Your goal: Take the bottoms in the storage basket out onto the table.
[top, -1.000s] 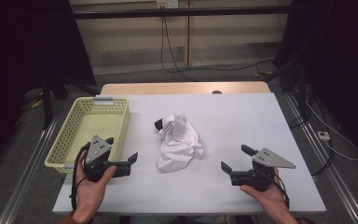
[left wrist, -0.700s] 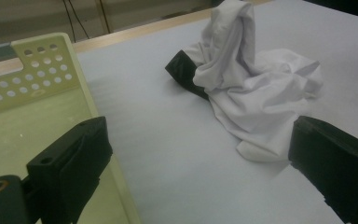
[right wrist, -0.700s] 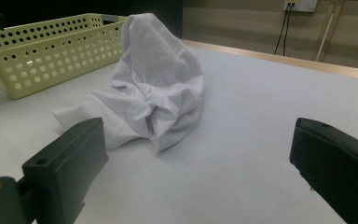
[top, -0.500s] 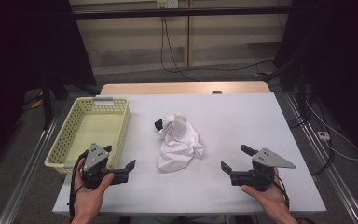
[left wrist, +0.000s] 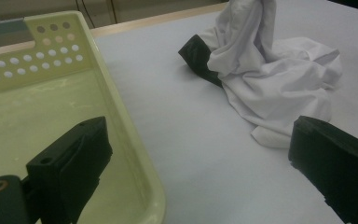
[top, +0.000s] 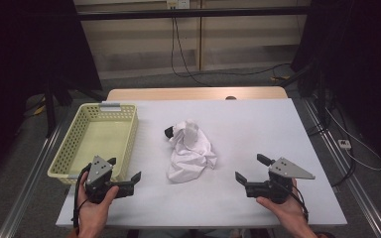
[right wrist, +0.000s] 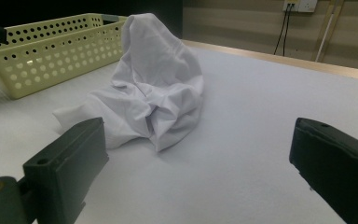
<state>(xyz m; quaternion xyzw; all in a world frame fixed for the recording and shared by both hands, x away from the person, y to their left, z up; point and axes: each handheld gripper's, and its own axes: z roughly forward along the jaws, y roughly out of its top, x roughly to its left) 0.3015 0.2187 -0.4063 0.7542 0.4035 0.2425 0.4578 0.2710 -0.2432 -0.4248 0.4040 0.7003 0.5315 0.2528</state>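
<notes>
The white cloth (top: pixel 191 151) lies crumpled in a heap near the centre of the tabletop (top: pixel 258 124), with a dark cuff or band (top: pixel 170 132) showing at its far side. A yellow perforated basket (top: pixel 74 144) sits along the left edge of the tabletop, apart from the cloth.

The left claw (top: pixel 125 176) rests at the near left corner of the tabletop, just beside the near end of the basket, released with jaws spread wide and nothing between them. The right claw (top: pixel 250 168) hovers toward the near right corner, likewise released and empty, well apart from the cloth.

Judged risks from this position:

- The left claw stands close to the basket wall. A careless sweep toward the cloth could knock or drag the basket.
- The cloth is bunched in loose folds. A pinch on one outer fold would likely lift a single layer, letting the rest trail across the tabletop.
- A grip at the peak of the heap may slip, as the fabric there looks thin and unsupported.
- Both claws closing on one fold could foul each other.
</notes>
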